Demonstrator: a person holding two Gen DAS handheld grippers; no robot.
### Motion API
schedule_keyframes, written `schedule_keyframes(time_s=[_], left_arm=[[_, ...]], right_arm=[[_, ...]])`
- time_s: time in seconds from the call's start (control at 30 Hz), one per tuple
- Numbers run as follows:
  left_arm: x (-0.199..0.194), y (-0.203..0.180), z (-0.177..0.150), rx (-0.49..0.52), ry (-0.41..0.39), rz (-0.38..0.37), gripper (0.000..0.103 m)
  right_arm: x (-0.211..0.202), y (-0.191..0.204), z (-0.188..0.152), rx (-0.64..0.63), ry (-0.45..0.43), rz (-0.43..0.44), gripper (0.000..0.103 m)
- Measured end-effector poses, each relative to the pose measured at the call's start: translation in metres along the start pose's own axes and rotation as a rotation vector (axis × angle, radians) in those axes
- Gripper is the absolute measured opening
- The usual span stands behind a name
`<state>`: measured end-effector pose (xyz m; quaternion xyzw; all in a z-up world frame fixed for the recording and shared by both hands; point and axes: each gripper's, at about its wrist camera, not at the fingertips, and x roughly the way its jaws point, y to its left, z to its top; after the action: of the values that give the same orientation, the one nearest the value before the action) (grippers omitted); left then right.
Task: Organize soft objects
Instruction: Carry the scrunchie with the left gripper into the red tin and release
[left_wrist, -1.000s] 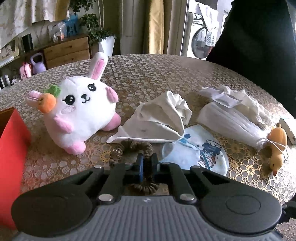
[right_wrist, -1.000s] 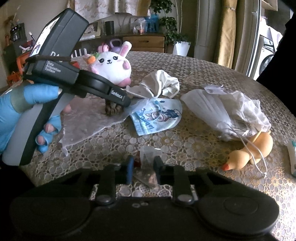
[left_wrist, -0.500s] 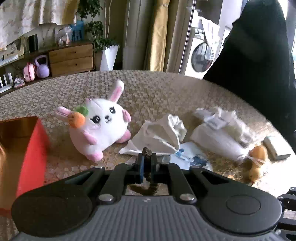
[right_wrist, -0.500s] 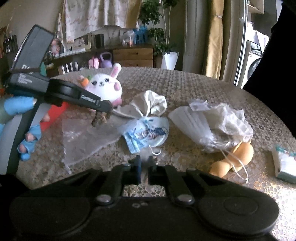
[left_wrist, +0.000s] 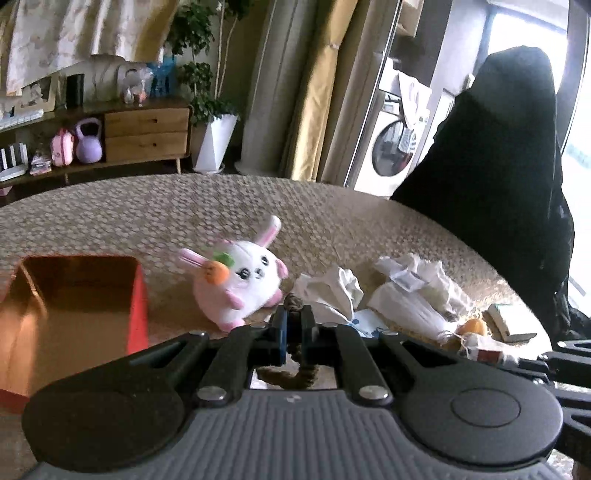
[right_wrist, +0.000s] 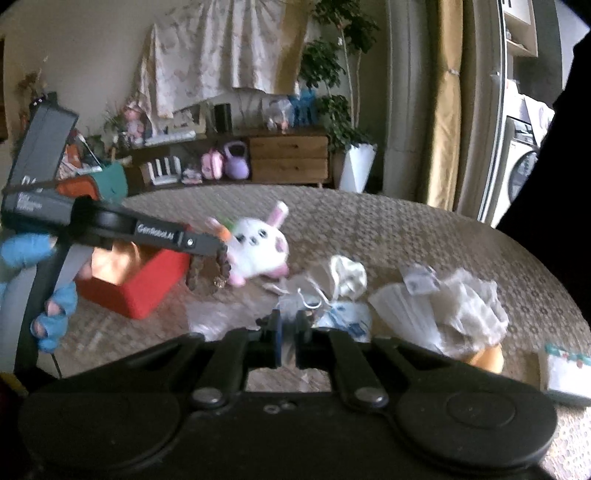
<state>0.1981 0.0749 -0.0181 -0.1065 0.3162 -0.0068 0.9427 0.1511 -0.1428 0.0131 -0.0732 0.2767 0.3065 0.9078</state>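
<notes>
Lace-covered table (left_wrist: 110, 206) is carrying the whole spread, and the red box (left_wrist: 137, 306) sits at its left, open-topped. Just right of the box, the left tool (left_wrist: 293, 328) is pinching a brown scrunchie (right_wrist: 207, 273), which is hanging in the air. To do this well, it should be travelling left over the box rim and lowering before letting go. Right of the box the bunny (left_wrist: 243, 284) is waiting, then white cloths (left_wrist: 332, 291). Farthest right, the right tool (right_wrist: 288, 332) is pressed nearly together; whether it is holding anything, I cannot tell.
</notes>
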Motion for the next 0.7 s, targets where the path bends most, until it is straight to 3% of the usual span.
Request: schedule_keyframes(time_s=[0.33, 0.7], left_arm=[[-0.05, 0.048, 0.015, 0.016, -0.029, 0.044, 0.007], [-0.067, 0.123, 0.022, 0.001, -0.009, 0.134, 0.007]], right_arm=[[0.006, 0.052, 0.038, -0.082, -0.033, 0.07, 0.004], [0.056, 0.122, 0.072, -0.184, -0.011, 0.164, 0.004]])
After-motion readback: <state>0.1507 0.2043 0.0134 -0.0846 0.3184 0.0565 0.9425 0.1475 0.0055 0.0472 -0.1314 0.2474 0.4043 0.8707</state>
